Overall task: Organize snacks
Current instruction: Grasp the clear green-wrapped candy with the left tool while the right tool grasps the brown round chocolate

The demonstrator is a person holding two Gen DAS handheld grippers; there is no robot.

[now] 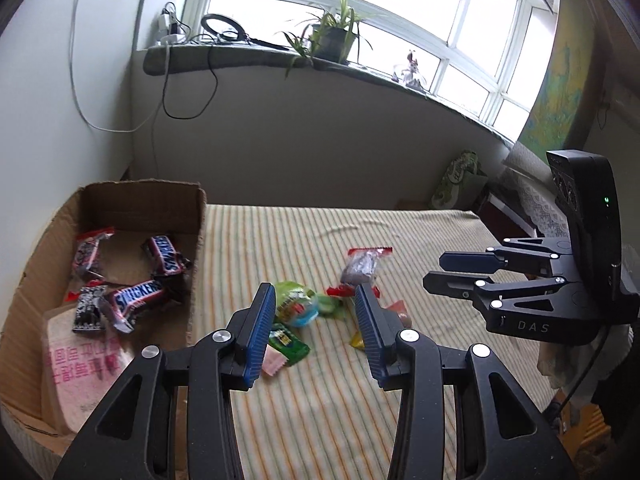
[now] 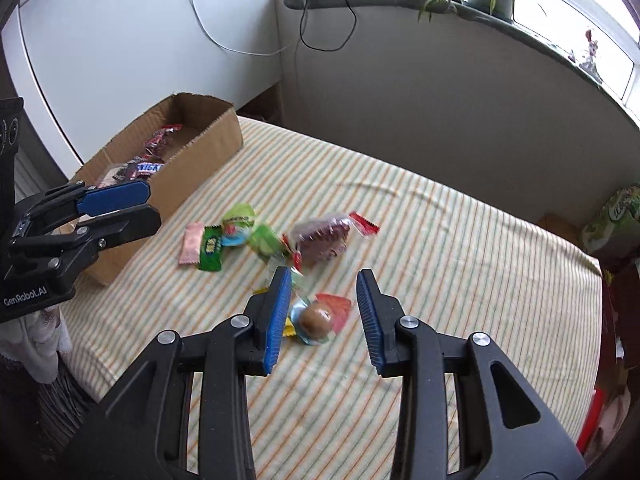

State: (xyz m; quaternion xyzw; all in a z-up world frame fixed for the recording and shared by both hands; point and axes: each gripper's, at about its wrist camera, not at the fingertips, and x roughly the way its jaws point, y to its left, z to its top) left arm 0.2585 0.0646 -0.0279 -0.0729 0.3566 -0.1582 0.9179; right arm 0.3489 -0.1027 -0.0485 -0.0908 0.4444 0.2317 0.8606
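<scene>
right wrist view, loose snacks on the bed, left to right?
pink wrapper → green packet → clear bag with dark brown snack → red wrapper end. The round brown sweet sits nearer, between the right gripper fingers; the left gripper is at the left edge.

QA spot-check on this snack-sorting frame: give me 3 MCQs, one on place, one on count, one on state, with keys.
1. Where is the cardboard box relative to the loose snack pile?
A. to its left
B. to its right
C. on top of it

2. How many wrappers reading Snickers show in the box in the left wrist view?
A. none
B. two
C. five

3. What is the state of the right gripper?
A. shut on a candy
B. jaws open, holding nothing
C. out of view

Key: 1 A, the box sits left of the pile in both views. 2 B, two Snickers bars show their lettering. 3 B, a clear gap between the jaws above a round brown candy.
</scene>
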